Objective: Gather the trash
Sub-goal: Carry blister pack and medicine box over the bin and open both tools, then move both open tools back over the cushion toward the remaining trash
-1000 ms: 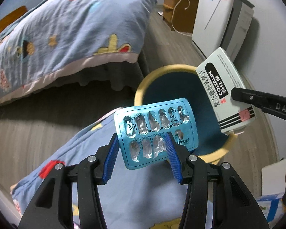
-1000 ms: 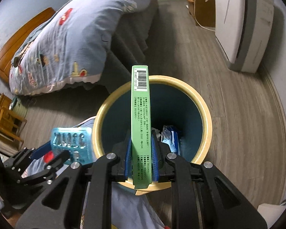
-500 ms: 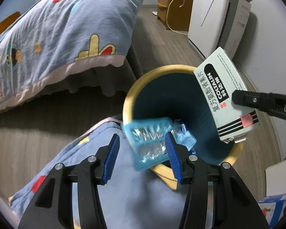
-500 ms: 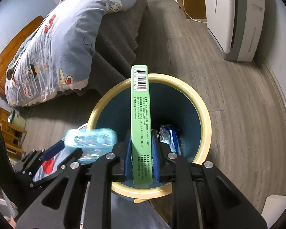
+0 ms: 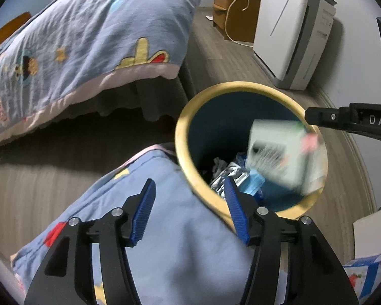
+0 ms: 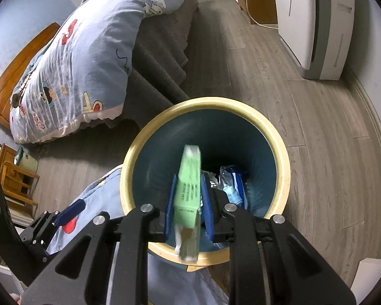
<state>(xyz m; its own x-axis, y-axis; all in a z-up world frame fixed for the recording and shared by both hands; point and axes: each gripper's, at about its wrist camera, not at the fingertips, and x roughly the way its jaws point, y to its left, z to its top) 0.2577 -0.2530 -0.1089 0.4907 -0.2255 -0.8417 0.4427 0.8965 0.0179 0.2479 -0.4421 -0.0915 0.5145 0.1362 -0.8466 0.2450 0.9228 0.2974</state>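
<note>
While hovering over the bin (image 6: 279, 142), dropping the blurred box (image 6: 188, 198) between the parted right tongs (image 6: 188, 209); left tongs (image 5: 189, 209) gaping, empty. Box apparently falling binward. Next, probably: seeking more trash.

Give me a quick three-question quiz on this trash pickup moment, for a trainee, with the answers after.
1. True or false: the left gripper is open and holds nothing.
2. The trash bin has a rim that is: A red, B yellow, C black.
3. Fill in: the blurred green box is over the opening of the ____.
Key: 1 true; 2 B; 3 trash bin.
</note>
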